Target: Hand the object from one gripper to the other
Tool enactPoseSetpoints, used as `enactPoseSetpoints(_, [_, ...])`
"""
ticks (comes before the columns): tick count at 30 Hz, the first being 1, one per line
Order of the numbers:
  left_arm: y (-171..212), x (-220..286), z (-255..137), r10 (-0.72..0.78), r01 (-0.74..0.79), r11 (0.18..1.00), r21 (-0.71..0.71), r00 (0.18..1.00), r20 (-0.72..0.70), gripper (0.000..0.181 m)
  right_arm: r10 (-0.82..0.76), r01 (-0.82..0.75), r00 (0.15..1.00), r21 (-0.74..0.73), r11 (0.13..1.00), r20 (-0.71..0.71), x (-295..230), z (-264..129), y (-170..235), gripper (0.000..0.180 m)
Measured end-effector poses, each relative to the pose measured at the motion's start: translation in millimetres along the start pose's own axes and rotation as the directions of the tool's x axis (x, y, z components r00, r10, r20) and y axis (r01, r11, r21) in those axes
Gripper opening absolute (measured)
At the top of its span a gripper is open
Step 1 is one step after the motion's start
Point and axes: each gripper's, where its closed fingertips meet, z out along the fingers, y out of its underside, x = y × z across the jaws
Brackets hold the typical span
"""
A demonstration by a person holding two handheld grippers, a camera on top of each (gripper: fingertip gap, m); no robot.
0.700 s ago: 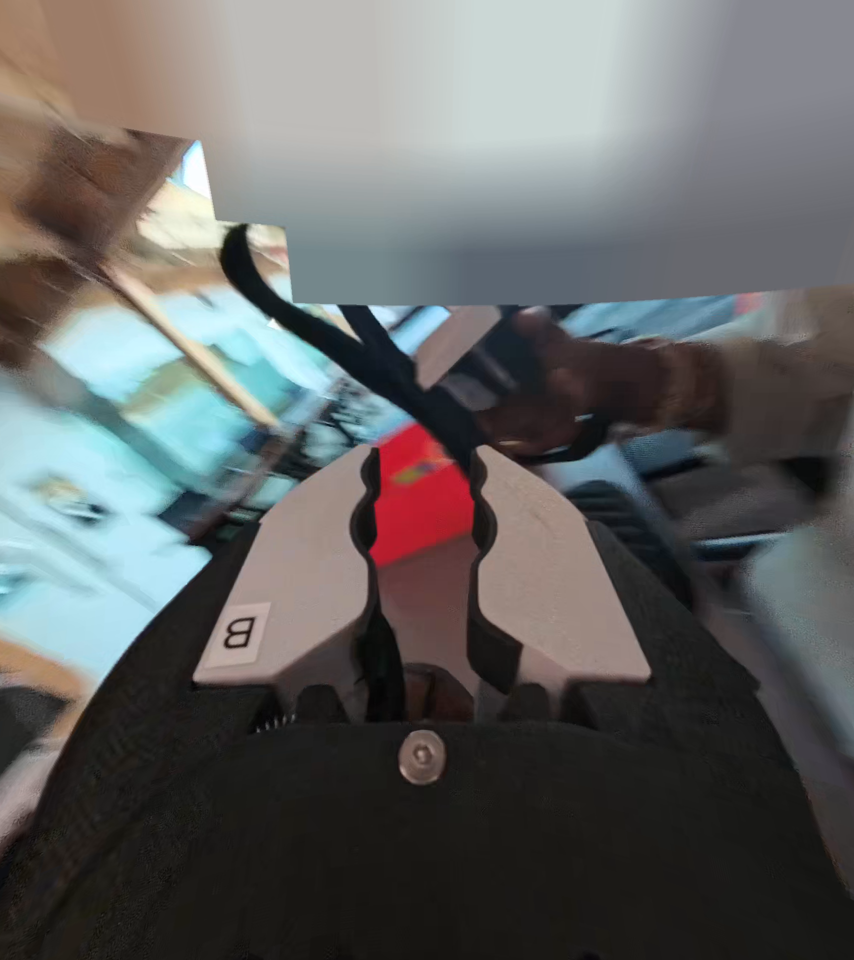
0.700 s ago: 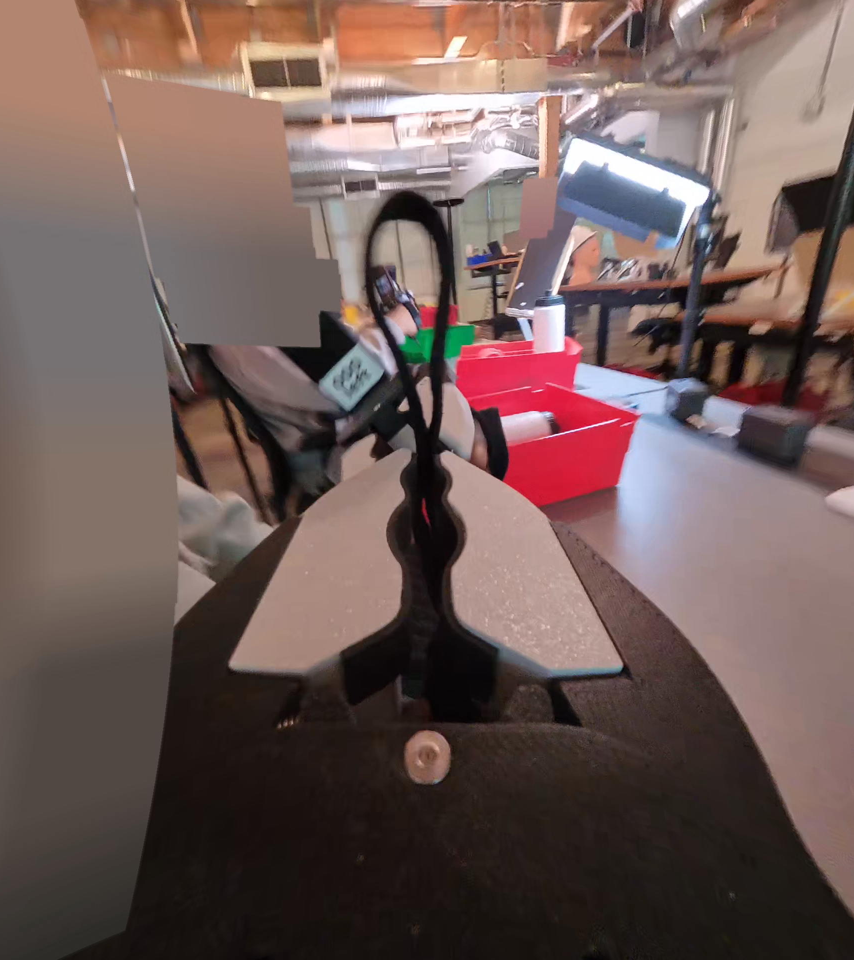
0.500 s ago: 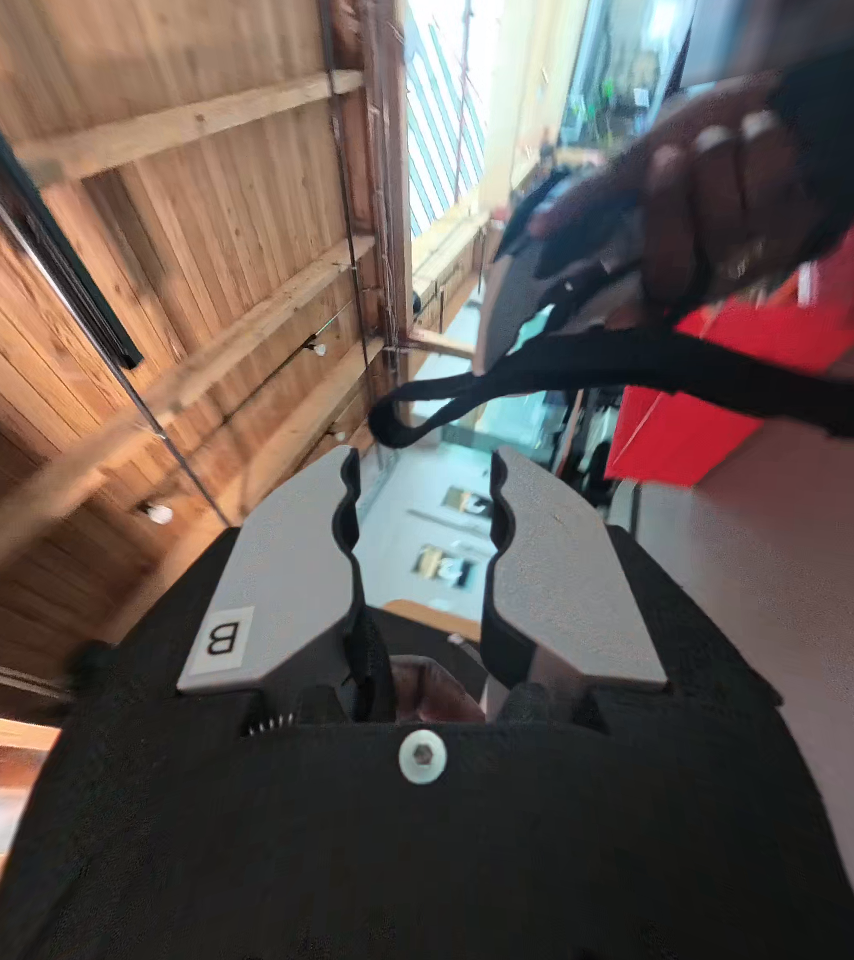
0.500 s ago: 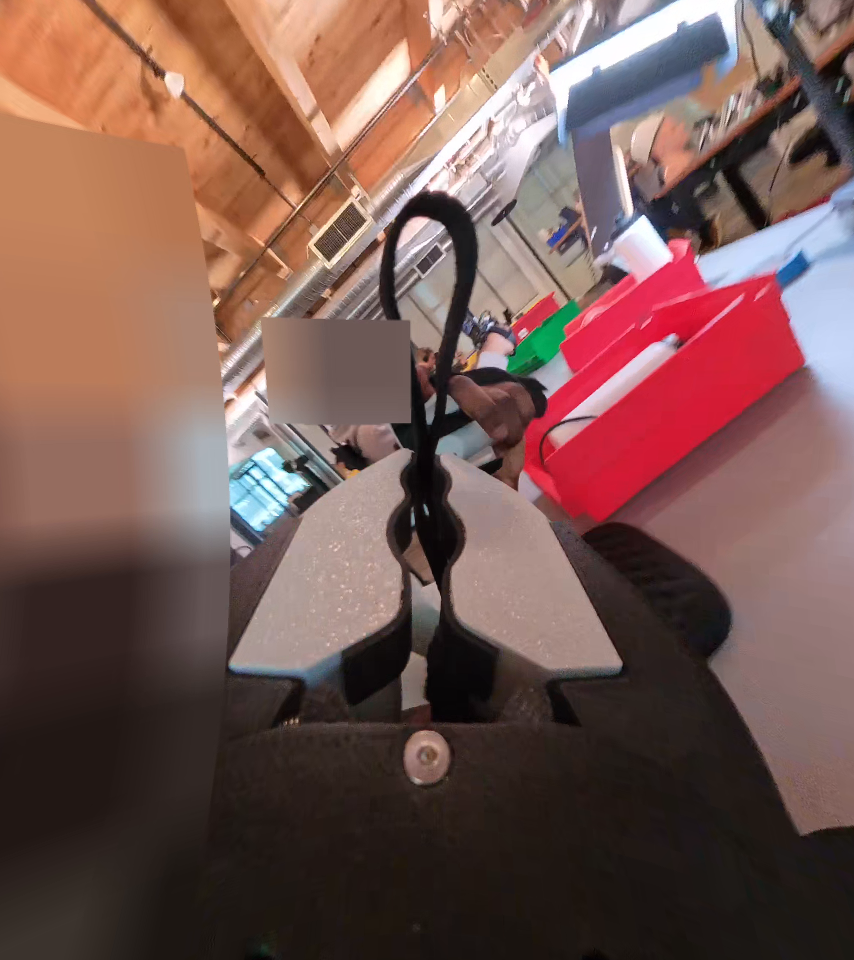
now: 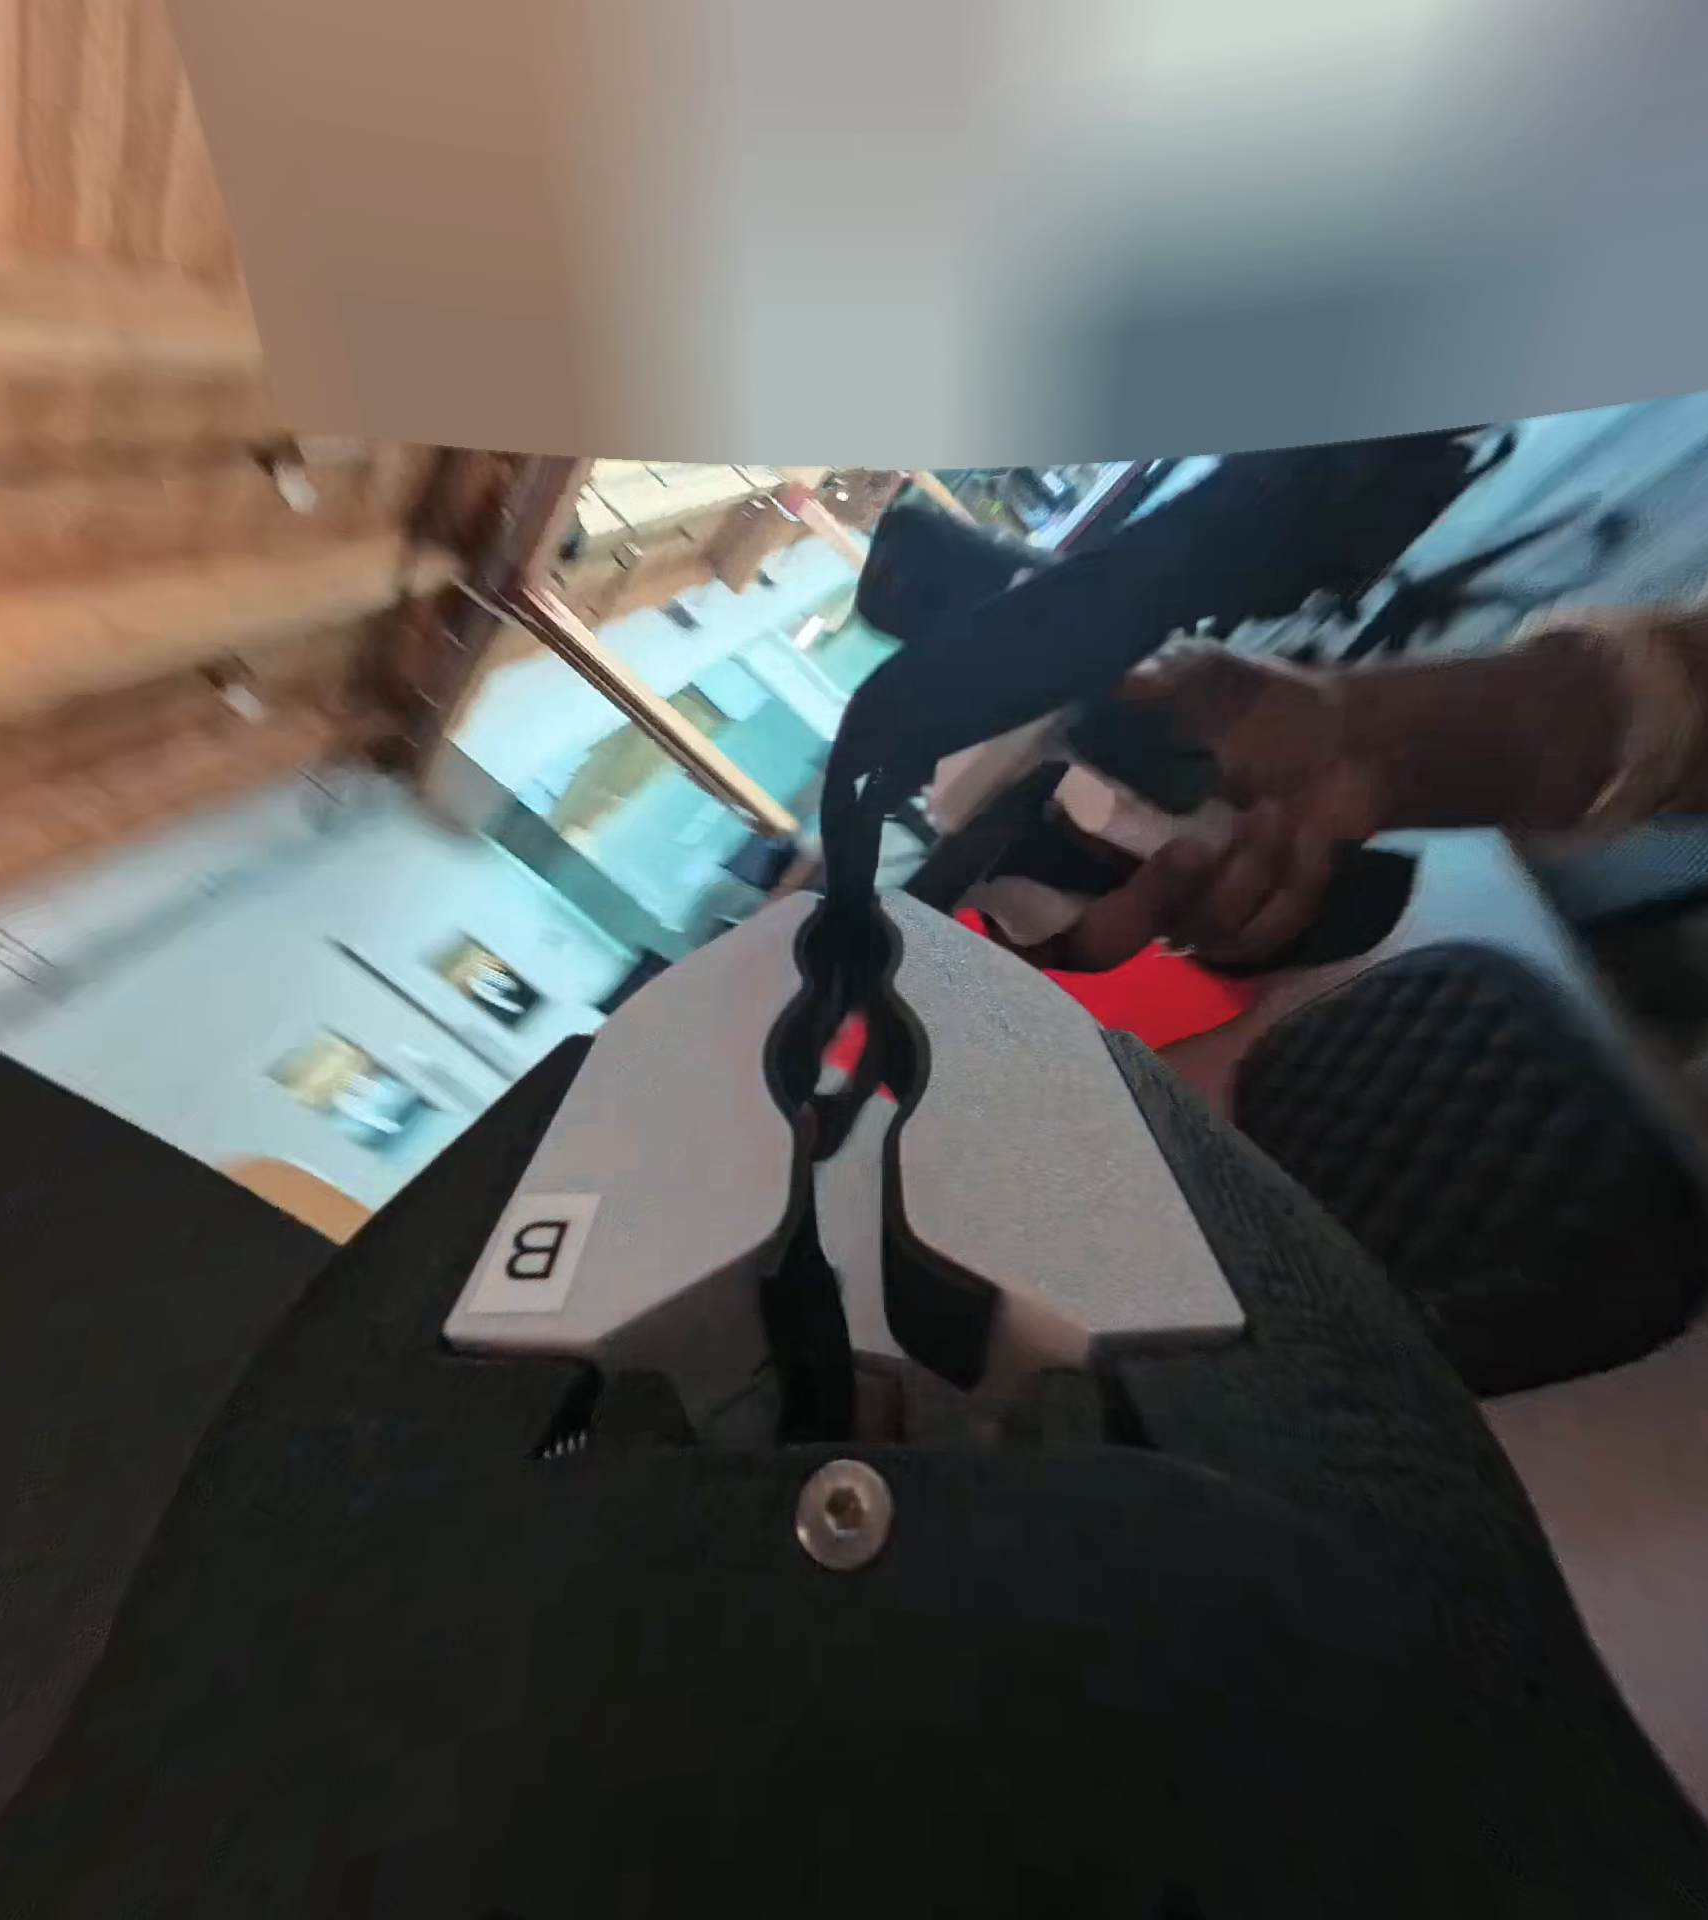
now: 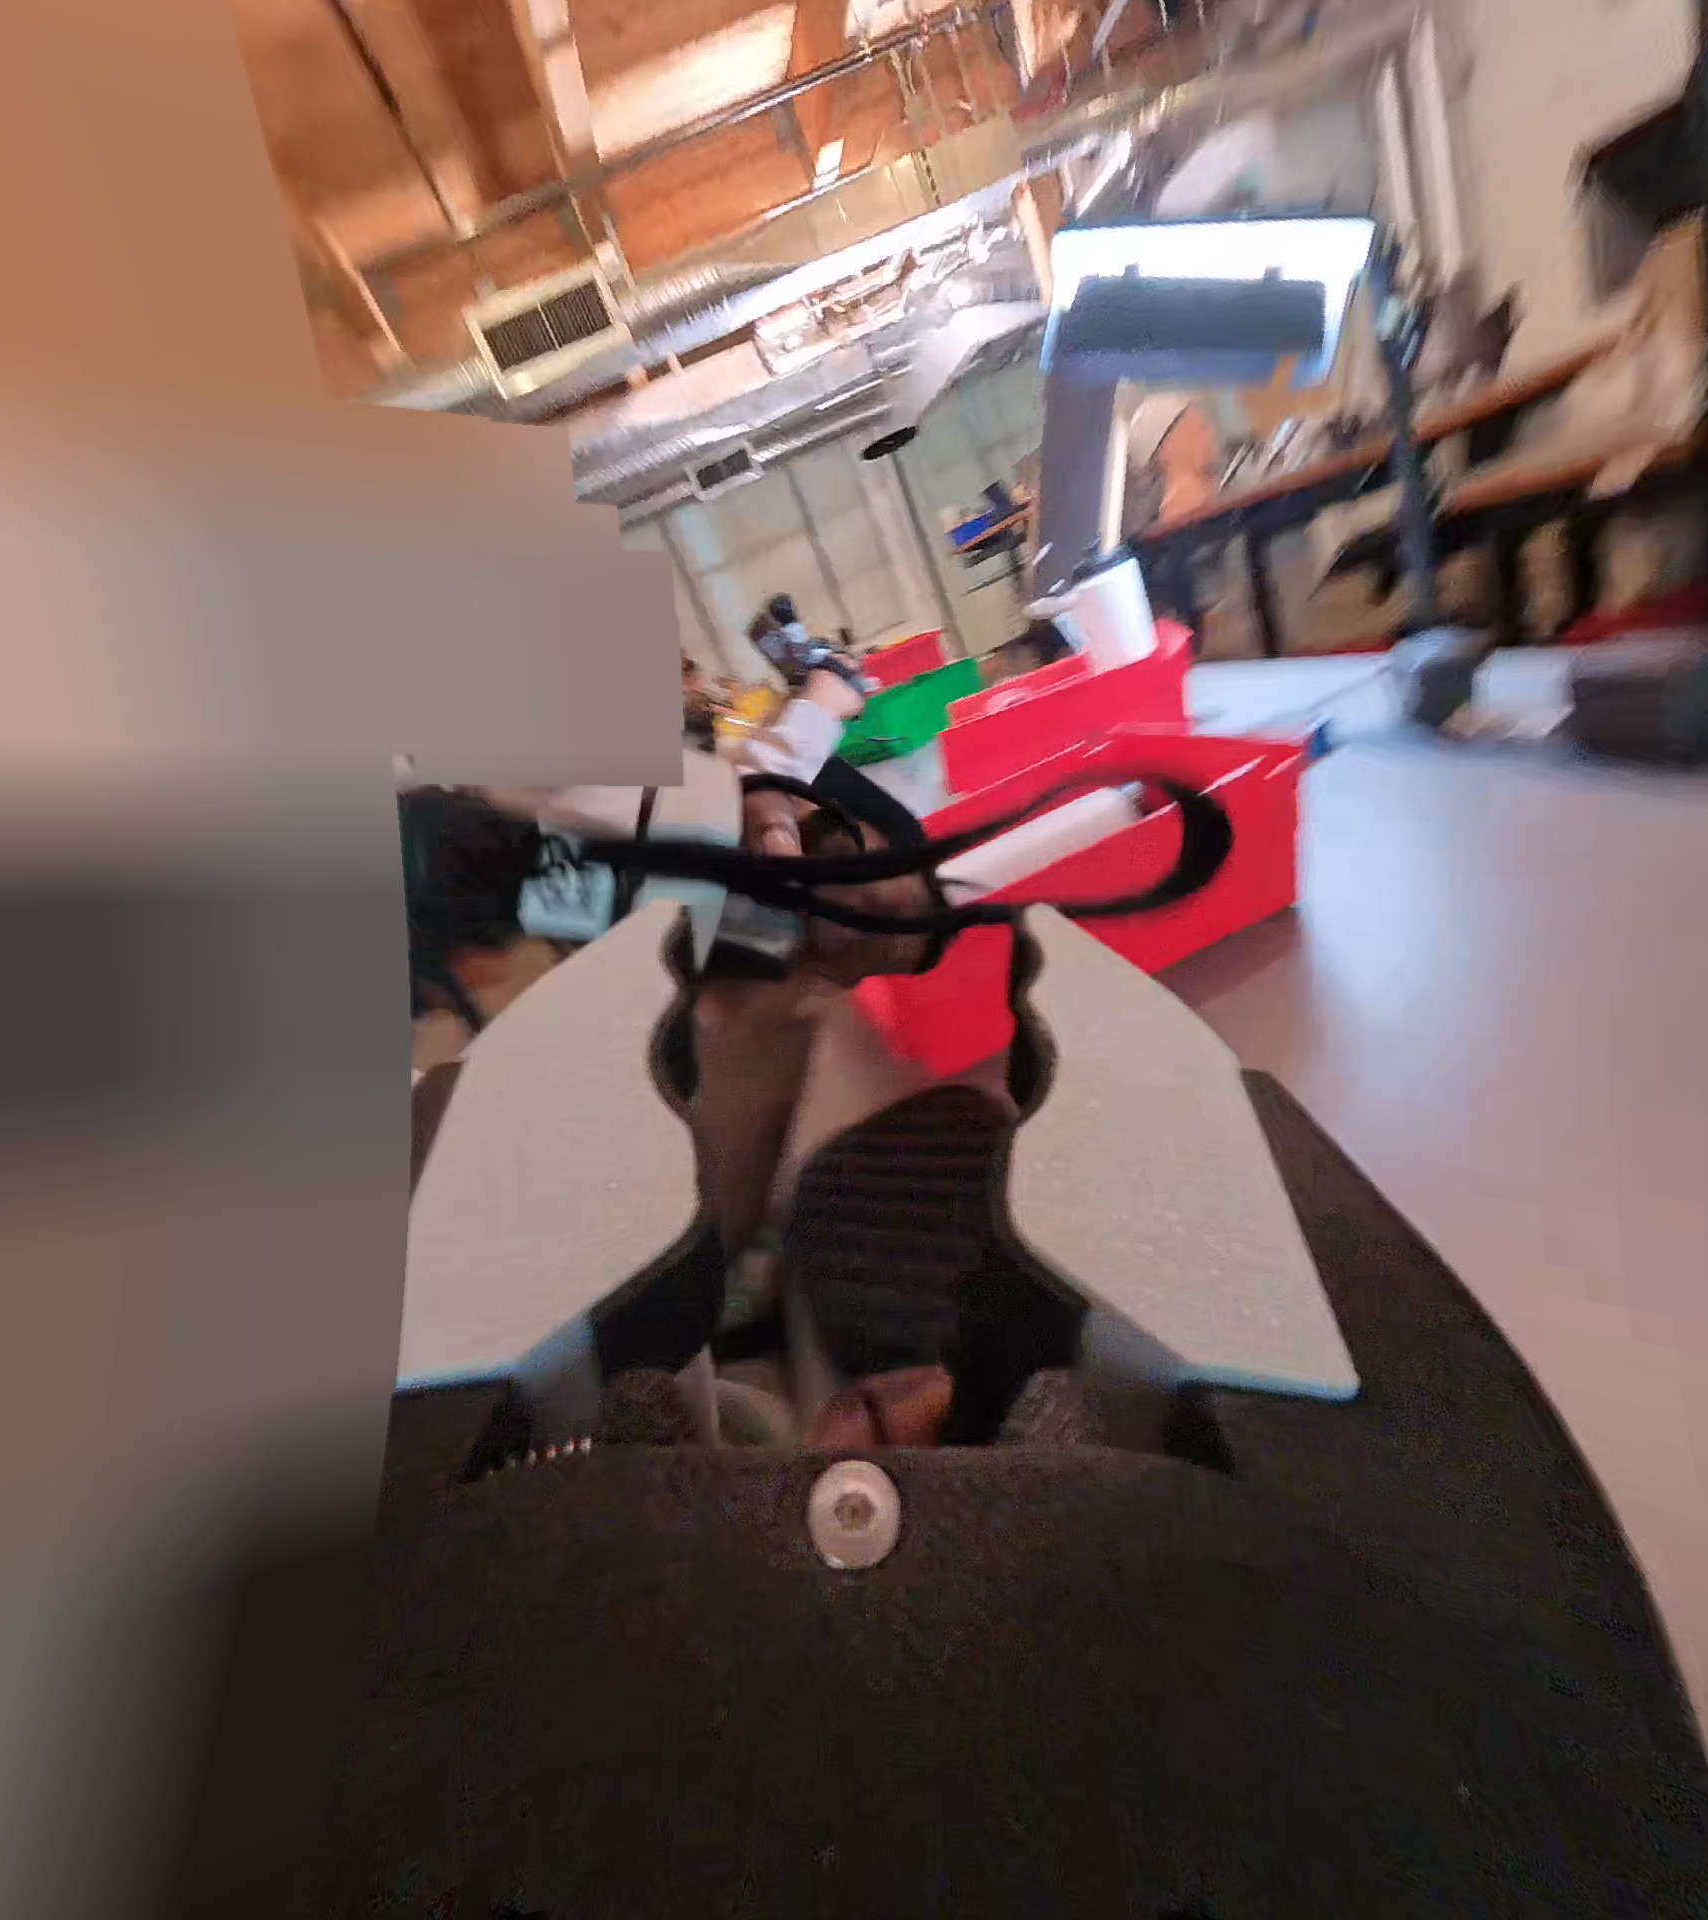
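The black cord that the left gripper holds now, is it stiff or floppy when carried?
Probably floppy: the black cord bends into a loose loop past the open right gripper. It looks thin and light. The left gripper, shut on it, likely must keep pinching.

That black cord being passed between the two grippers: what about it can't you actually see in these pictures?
- Left wrist view: the black cord runs up from the shut left gripper into motion blur; its far end is lost.
- Right wrist view: the cord's loop is smeared before the red bin, so its make is unclear.
- Both views: large blurred patches cover the upper parts.
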Motion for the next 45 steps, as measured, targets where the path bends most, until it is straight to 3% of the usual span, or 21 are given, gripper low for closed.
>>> enactPoseSetpoints(1, [3.4,-2.6,-0.8,-0.142,0.141,0.990,-0.016,0.989,-0.035,0.006,-0.146,0.146,0.989,-0.003,0.989,-0.033,-1.3,-3.3,-3.1,0.063])
enactPoseSetpoints(4, [13.5,7.0,-3.3,-0.492,0.481,0.870,-0.105,0.849,-0.194,0.006,-0.536,0.529,0.829,-0.085,0.844,-0.159,-5.7,-10.0,-7.3,0.066])
enactPoseSetpoints(6, [13.2,10.9,-3.0,-0.607,0.600,0.792,-0.114,0.753,-0.253,0.006,-0.655,0.630,0.740,-0.183,0.754,-0.151,-12.3,-8.8,2.2,0.058])
enactPoseSetpoints(11, [13.1,28.7,-2.5,-0.646,0.628,0.758,-0.176,0.684,-0.339,0.006,-0.535,0.505,0.843,-0.260,0.823,-0.058,-17.9,5.8,30.9,0.039])
enactPoseSetpoints(14, [13.7,27.3,0.1,-0.674,0.651,0.735,-0.190,0.671,-0.310,0.008,-0.519,0.485,0.852,-0.273,0.831,-0.066,-12.1,10.4,38.8,0.007])
enactPoseSetpoints(15, [14.8,25.4,0.1,-0.689,0.664,0.722,-0.194,0.662,-0.297,0.012,-0.506,0.470,0.859,-0.271,0.840,-0.080,-10.6,10.4,37.5,0.006])
enactPoseSetpoints(18, [20.6,5.6,-3.5,-0.704,0.682,0.710,-0.175,0.683,-0.197,0.048,-0.437,0.398,0.888,-0.239,0.886,-0.142,-4.4,-2.1,18.5,0.005])
enactPoseSetpoints(21, [32.7,-35.8,-20.5,-0.691,0.687,0.715,-0.130,0.723,0.022,0.061,-0.402,0.355,0.841,-0.191,0.915,-0.362,25.2,-47.0,-26.7,0.004])
enactPoseSetpoints(23, [39.1,-64.5,-40.3,-0.667,0.686,0.720,-0.104,0.726,0.166,0.063,-0.371,0.342,0.734,-0.161,0.926,-0.569,52.9,-99.1,-61.1,0.004])
enactPoseSetpoints(26, [37.6,-99.5,-75.1,-0.628,0.669,0.742,-0.040,0.716,0.304,0.063,-0.262,0.321,0.446,-0.120,0.939,-0.856,99.1,-201.2,-97.6,0.004])
enactPoseSetpoints(29, [39.2,-128.9,-112.7,-0.578,0.645,0.764,0.001,0.685,0.443,0.063,-0.099,0.220,0.274,-0.037,0.975,-0.957,137.1,-277.9,-95.0,0.004])
enactPoseSetpoints(32, [36.1,-147.1,-144.9,-0.555,0.633,0.773,0.039,0.645,0.525,0.062,0.030,0.108,0.272,0.062,0.992,-0.962,164.8,-303.2,-77.3,0.005])
enactPoseSetpoints(39, [35.0,-170.3,-207.0,-0.477,0.604,0.795,0.056,0.566,0.673,0.062,0.231,-0.072,0.362,0.220,0.973,-0.903,206.1,-291.1,-43.7,0.008])
enactPoseSetpoints(42, [37.8,-175.0,-230.1,-0.417,0.594,0.804,0.021,0.539,0.732,0.061,0.252,-0.099,0.372,0.232,0.968,-0.893,214.1,-287.0,-37.0,0.028])
enactPoseSetpoints(45, [43.4,-177.5,-250.8,-0.335,0.588,0.808,-0.043,0.517,0.788,0.061,0.217,-0.081,0.348,0.201,0.976,-0.912,215.3,-288.4,-36.7,0.035])
